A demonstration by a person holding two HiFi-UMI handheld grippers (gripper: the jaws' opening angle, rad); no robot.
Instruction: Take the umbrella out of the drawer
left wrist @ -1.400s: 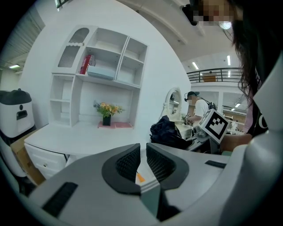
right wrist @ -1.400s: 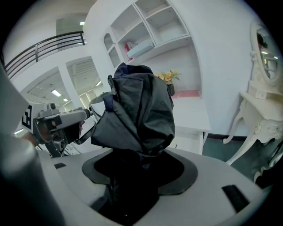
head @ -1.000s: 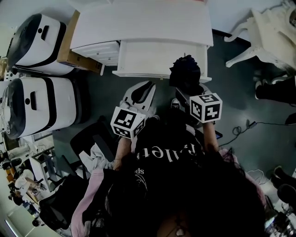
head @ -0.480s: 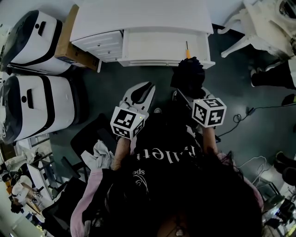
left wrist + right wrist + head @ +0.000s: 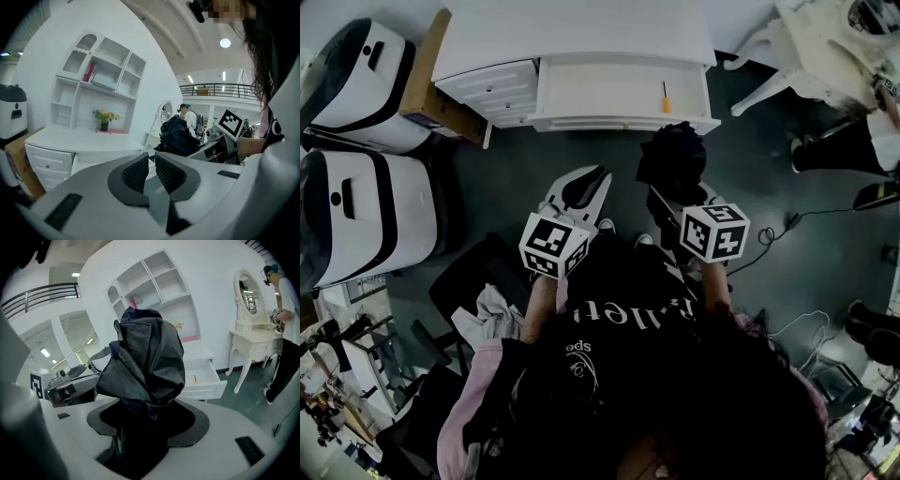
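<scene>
Black umbrella [image 5: 672,159] clamped in right gripper [image 5: 145,423], outside the open drawer [image 5: 600,92]; left gripper [image 5: 150,172] closed, nothing between jaws.

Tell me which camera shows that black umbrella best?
The right gripper view: the umbrella fills the middle, its folded fabric rising from the right gripper, which is shut on it. The head view shows a small dark bundle from above, before the open drawer; the left gripper view shows it small, off to the right.
</scene>
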